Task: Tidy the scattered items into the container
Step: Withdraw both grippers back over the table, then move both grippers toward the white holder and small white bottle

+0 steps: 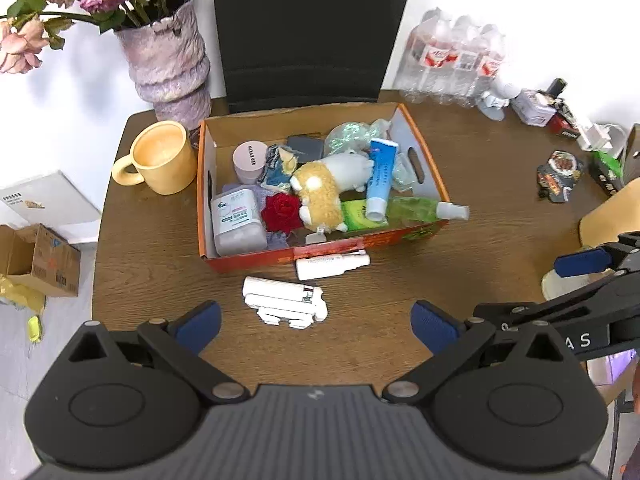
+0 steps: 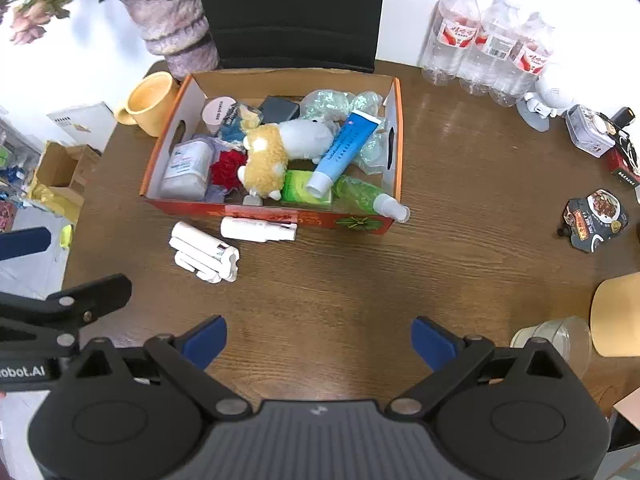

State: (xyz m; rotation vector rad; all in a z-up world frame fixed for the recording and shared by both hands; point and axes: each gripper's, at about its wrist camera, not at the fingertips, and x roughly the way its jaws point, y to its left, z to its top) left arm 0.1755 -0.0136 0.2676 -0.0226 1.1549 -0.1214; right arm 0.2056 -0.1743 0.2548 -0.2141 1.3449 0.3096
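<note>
Standing over the brown table (image 1: 168, 280), both tools empty. The orange cardboard box (image 1: 256, 261) sits mid-table, already crowded: plush toy, blue tube, green bottle poking over its near right corner. Left gripper (image 1: 316, 320) hangs with jaws spread wide; right gripper (image 2: 319, 339) likewise. Left out, at the box's near wall: white folded gadget (image 1: 285, 306), then the smaller white spray bottle (image 1: 331, 266). Judgement: take the gadget across its narrow width, lift clear of the wall, drop into a gap.
</note>
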